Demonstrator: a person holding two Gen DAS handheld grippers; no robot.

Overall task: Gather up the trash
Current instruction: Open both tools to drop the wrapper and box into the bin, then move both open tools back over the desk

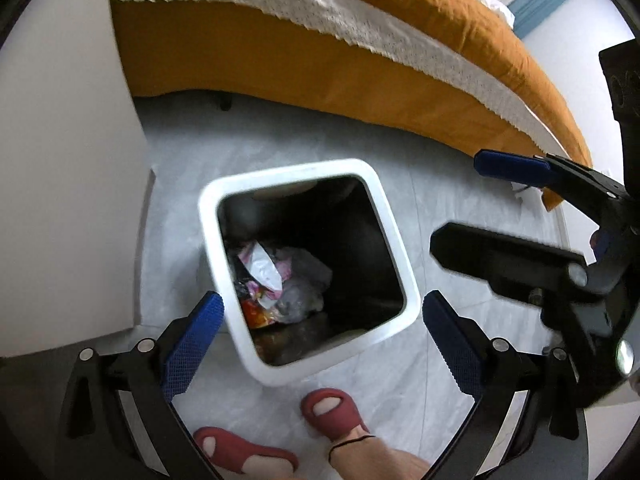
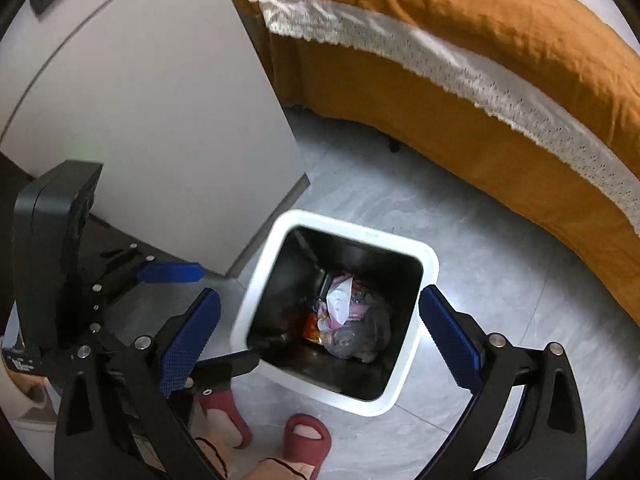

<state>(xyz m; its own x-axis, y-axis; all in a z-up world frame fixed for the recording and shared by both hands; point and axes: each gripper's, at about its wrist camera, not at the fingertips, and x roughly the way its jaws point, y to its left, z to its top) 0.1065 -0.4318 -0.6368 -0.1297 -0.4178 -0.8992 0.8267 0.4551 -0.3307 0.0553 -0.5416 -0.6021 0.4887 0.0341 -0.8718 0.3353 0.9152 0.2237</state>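
Note:
A square bin with a white rim [image 1: 390, 236] [image 2: 360, 236] and a dark inside stands on the grey floor. At its bottom lies a heap of trash [image 1: 280, 284] [image 2: 348, 320]: crumpled wrappers and a greyish bag. My left gripper [image 1: 324, 344] hovers over the bin's near edge, open, its blue pads [image 1: 196, 344] wide apart and holding nothing. My right gripper [image 2: 320, 338] is also open and empty above the bin, pads [image 2: 448, 336] spread to either side. Each gripper shows in the other's view, the right gripper [image 1: 460, 204] and the left gripper [image 2: 228, 314].
A bed with an orange cover [image 1: 360, 76] [image 2: 480, 20] and white lace trim runs behind the bin. A white cabinet [image 1: 68, 160] [image 2: 160, 100] stands close on the left. The person's feet in red slippers [image 1: 332, 408] [image 2: 308, 440] are just in front of the bin.

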